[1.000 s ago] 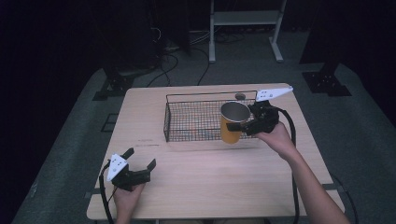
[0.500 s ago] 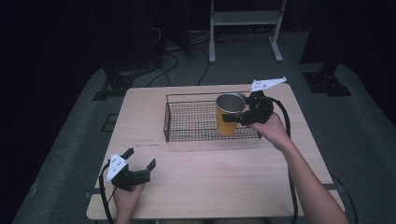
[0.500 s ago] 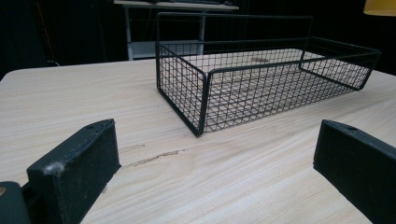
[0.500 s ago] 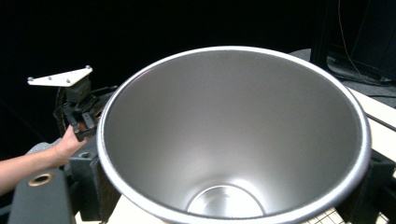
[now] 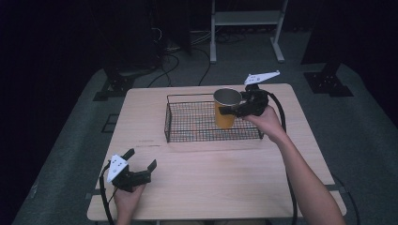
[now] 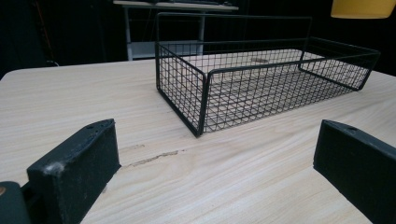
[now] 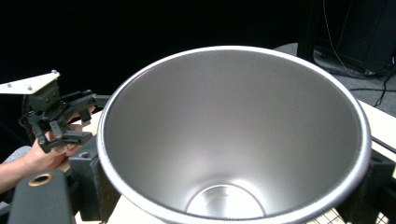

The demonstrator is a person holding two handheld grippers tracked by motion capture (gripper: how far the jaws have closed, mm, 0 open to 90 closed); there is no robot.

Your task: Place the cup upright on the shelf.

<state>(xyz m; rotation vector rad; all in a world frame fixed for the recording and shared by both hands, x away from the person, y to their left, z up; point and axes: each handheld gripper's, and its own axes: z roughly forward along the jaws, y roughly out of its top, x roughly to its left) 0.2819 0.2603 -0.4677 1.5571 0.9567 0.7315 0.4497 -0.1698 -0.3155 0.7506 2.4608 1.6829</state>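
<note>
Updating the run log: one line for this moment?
right gripper: shut on cup, held over basket | left gripper: open, empty, near table front edge

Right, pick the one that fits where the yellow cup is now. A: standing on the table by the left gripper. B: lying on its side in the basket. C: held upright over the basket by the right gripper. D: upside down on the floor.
C: the right gripper clamps the cup upright above the basket.
</note>
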